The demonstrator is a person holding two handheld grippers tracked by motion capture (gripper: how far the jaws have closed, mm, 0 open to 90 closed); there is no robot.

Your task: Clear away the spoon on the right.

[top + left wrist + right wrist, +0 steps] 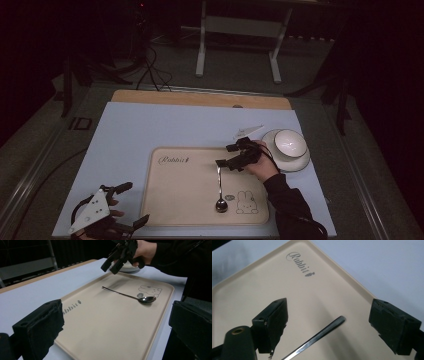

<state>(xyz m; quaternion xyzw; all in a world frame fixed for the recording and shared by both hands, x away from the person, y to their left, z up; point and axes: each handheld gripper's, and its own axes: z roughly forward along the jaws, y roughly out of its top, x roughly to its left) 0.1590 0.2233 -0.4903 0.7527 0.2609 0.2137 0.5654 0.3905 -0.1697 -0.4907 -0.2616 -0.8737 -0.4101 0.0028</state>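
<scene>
The slim polished metal spoon (219, 187) lies flat on the beige rectangular plastic tray (170, 200), bowl toward 6 o'clock and handle toward 12, clear of any grip. The right gripper (226, 155) hangs just above the handle tip, its 2 jaws wide apart with nothing between them, which suggests the spoon has been set down here. At 8 o'clock the left gripper (134, 203) rests off the tray, jaws apart and empty. The white round ceramic bowl (290, 143) on its saucer sits at 3 o'clock.

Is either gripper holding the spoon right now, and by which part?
Neither. The spoon lies free on the tray; right gripper open above its handle, left gripper open.
</scene>
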